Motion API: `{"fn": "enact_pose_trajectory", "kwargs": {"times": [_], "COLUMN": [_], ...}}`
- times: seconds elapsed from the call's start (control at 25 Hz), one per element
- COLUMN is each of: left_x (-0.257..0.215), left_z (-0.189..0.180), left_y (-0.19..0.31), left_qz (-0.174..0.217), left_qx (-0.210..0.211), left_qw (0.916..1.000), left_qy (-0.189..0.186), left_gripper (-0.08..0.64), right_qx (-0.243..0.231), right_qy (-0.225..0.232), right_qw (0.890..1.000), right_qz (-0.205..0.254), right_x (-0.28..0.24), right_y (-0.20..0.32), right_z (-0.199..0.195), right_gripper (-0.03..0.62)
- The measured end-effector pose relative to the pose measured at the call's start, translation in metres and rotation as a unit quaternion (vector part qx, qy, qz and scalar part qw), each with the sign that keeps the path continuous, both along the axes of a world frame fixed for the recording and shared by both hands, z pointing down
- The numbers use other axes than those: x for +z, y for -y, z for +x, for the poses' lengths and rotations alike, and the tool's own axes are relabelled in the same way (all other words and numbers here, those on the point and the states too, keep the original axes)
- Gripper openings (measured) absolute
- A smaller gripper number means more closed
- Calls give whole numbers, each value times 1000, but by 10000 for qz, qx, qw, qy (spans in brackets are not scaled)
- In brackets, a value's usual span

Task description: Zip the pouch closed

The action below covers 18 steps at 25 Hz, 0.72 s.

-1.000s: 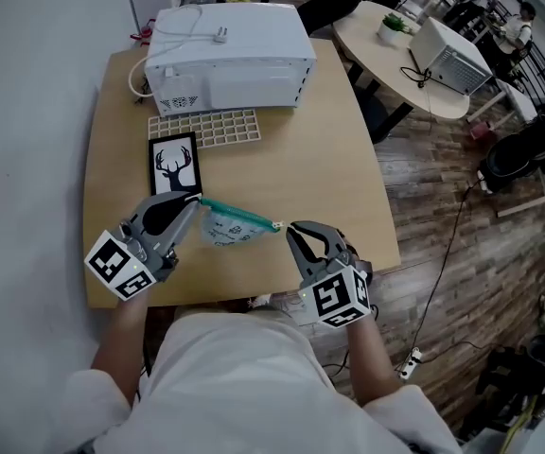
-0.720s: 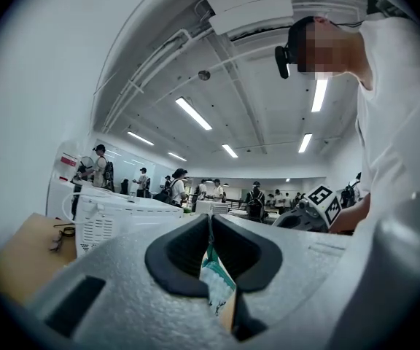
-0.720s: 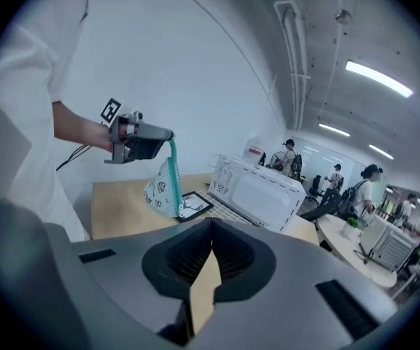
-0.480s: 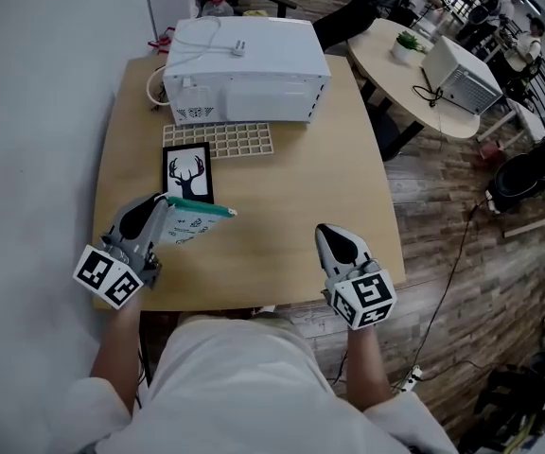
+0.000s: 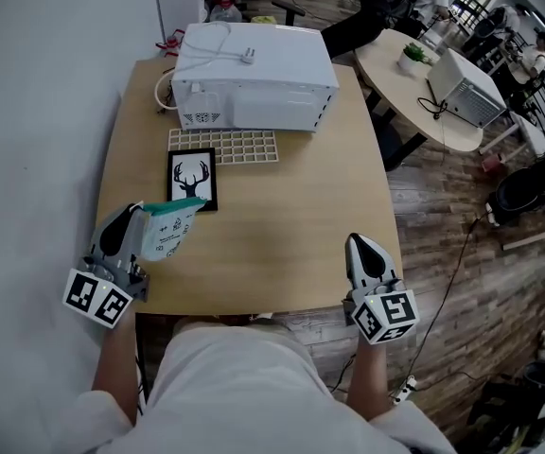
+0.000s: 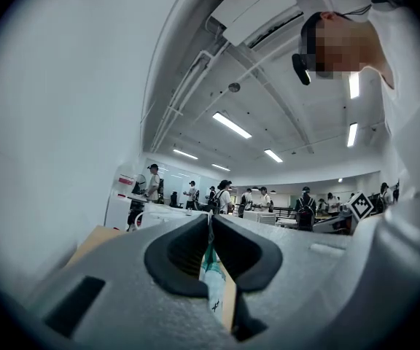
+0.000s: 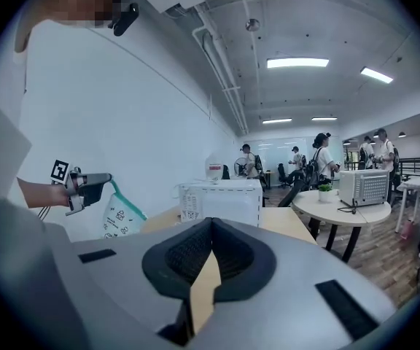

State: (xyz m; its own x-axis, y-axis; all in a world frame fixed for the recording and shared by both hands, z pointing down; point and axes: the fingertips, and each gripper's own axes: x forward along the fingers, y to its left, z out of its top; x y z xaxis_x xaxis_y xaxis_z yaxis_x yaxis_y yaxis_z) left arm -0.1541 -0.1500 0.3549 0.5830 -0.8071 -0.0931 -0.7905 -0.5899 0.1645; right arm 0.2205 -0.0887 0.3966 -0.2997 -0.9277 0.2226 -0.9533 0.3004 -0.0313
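Observation:
The pouch [image 5: 166, 231] is clear plastic with printed patterns and a teal zipper strip. It hangs off the table's near left corner from my left gripper [image 5: 136, 212], which is shut on its top edge. In the left gripper view the pouch [image 6: 211, 281] shows as a thin edge pinched between the dark pads. In the right gripper view the pouch [image 7: 119, 212] and the left gripper [image 7: 106, 180] appear at far left. My right gripper [image 5: 358, 243] is shut and empty near the table's front right corner, well apart from the pouch; its closed jaws [image 7: 211, 222] hold nothing.
On the wooden table [image 5: 291, 206] a white microwave-like box [image 5: 254, 76] stands at the back, with a beige grid tray [image 5: 223, 146] in front of it and a black framed deer picture [image 5: 193, 179]. A white wall lies left; a round table [image 5: 424, 83] stands right.
My left gripper carried the pouch leftward, away from the right gripper, to the table's near left corner. The right gripper let go of the pouch's end, shut, and drew back toward the right.

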Motion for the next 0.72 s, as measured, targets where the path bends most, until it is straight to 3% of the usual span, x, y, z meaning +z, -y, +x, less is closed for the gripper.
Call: {"fn": "enact_pose_trajectory", "kwargs": {"times": [0.24, 0.72], "left_x": [-1, -8], "left_z": [-22, -38], "left_y": [-4, -7], "left_qz": [-87, -27], "left_qx": [-349, -419], "left_qw": [9993, 9990], "left_qy": [-54, -126], "left_gripper": [25, 25], "right_qx": [248, 201], "right_qy": [44, -10], "right_qw": [9997, 9996], "right_qz": [50, 181], "right_x": [-5, -18], "right_y": [-1, 7], "right_z": [12, -8], "right_gripper": [2, 2]}}
